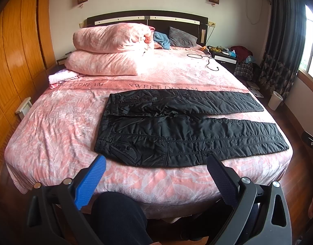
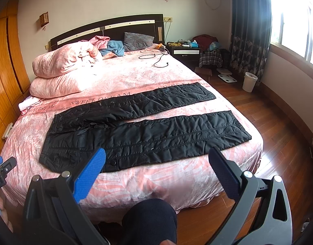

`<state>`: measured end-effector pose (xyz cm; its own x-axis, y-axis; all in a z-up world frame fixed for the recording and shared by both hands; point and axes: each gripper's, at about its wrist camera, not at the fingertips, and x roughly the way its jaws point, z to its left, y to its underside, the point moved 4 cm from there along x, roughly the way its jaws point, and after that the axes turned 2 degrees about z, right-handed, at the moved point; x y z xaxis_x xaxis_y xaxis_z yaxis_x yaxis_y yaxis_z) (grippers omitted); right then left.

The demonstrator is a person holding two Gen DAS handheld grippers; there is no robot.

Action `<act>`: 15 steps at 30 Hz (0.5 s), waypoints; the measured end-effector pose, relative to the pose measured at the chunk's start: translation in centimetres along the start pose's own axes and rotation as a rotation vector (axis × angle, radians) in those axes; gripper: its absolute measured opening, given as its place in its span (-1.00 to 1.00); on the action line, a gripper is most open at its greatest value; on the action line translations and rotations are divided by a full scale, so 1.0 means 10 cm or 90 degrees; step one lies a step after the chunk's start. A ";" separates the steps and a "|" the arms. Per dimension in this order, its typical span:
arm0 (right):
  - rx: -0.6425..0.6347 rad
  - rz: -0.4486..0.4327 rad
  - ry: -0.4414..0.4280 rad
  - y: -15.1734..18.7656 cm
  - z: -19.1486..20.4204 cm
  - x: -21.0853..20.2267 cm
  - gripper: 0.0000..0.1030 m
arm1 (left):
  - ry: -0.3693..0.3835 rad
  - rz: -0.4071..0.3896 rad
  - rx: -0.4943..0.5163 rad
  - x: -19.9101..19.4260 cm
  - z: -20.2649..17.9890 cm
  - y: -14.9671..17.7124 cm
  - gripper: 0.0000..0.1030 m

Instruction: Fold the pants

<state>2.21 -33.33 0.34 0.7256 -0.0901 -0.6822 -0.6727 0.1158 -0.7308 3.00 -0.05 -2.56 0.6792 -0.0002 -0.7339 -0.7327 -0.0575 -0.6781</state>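
Quilted, faintly shiny pants [image 1: 176, 128] — glossy wood floor [image 2: 282, 134]

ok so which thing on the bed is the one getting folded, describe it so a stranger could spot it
On the pink bed, look at the near end, away from the pillows. The black quilted pants lie flat across it, legs apart. They are the only black garment there.

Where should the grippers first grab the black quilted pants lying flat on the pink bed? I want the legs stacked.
Probably the near edge of the black quilted pants: left gripper at the waistband corner, right gripper at the near hem, coming from the foot of the pink bed. Both legs lie flat and parallel.
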 end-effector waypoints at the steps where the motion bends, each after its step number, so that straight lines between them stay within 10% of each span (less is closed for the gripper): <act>1: -0.001 0.000 0.001 0.00 0.00 0.00 0.96 | -0.002 0.000 0.000 0.00 0.00 0.00 0.93; 15: 0.000 0.001 0.001 0.01 0.01 0.01 0.96 | -0.001 -0.001 0.000 0.00 0.00 0.00 0.93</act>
<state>2.22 -33.21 0.23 0.7248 -0.0910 -0.6829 -0.6735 0.1152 -0.7301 2.98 -0.05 -2.60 0.6802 0.0008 -0.7331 -0.7318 -0.0576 -0.6791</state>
